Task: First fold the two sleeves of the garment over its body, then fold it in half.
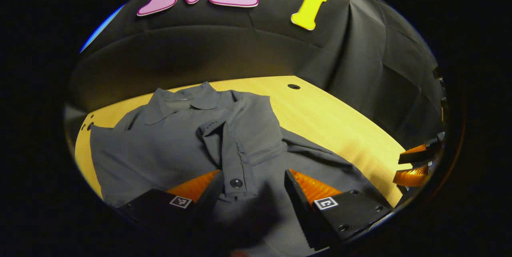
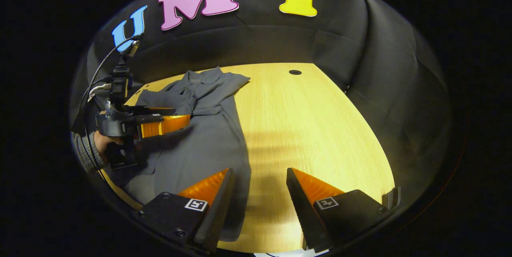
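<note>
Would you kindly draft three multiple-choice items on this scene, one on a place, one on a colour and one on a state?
1. Where does the shirt lie?
A. On the wooden table
B. On the floor
C. Hung on the wall

2. What colour is the shirt?
A. Red
B. White
C. Grey

3. How do the jaws of the right gripper stand?
A. Shut on the collar
B. Open, holding nothing
C. Shut on a sleeve

Answers:
1 A: the shirt is spread on the yellow wood tabletop in both views.
2 C: the cloth is plain grey from collar to hem.
3 B: in the right gripper view a wide gap shows between its fingers, with bare table and the shirt's edge beneath.
</note>
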`<state>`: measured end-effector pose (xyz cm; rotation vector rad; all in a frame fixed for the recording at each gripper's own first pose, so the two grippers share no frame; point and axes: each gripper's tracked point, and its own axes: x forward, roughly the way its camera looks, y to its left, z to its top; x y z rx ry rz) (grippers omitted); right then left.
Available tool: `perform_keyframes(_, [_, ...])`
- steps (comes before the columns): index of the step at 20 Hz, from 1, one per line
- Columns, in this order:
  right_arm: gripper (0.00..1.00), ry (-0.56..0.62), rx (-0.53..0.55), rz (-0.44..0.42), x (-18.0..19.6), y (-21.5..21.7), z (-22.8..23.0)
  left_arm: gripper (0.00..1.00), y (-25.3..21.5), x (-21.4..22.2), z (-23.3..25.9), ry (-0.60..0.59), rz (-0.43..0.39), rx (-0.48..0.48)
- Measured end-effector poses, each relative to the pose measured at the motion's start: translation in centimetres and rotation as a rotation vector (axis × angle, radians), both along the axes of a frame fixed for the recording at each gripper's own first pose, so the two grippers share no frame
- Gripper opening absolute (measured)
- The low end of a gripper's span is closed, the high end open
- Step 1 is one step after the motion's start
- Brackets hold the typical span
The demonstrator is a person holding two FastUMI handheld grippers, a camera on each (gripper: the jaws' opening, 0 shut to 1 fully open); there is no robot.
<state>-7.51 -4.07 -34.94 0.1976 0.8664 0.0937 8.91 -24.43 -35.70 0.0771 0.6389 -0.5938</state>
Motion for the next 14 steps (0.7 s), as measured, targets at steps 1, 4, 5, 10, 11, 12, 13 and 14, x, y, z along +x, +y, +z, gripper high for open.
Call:
perform_keyframes(1, [0.82,0.001,0.001,0.010,-0.2,0.3,0.2,0.97,0.5,-1.0,0.6,-0.008,-0.010,-0.003])
perform_keyframes(4, [0.82,0.007,0.010,0.029,-1.3,1.5,0.4,0.97,3.7,-3.8,2.1,-0.007,-0.001,-0.002])
perform_keyframes(5, [0.82,0.014,0.017,0.032,-1.7,2.0,0.5,0.97,4.9,-4.7,2.4,0.000,0.008,0.001])
perform_keyframes(10, [0.82,0.041,0.026,0.053,-4.2,4.5,0.7,0.97,13.0,-8.9,2.8,0.029,0.097,0.038])
perform_keyframes(11, [0.82,0.048,0.025,0.053,-4.7,4.8,0.7,0.97,14.8,-9.7,2.6,0.040,0.120,0.047])
perform_keyframes(12, [0.82,0.058,0.024,0.054,-5.2,5.0,0.5,0.97,16.6,-10.3,2.5,0.046,0.143,0.057])
perform_keyframes(13, [0.82,0.069,0.022,0.052,-5.7,5.2,0.4,0.97,18.5,-10.9,2.3,0.052,0.167,0.068])
perform_keyframes(14, [0.82,0.080,0.018,0.049,-6.2,5.3,0.2,0.97,20.3,-11.5,2.2,0.063,0.190,0.078])
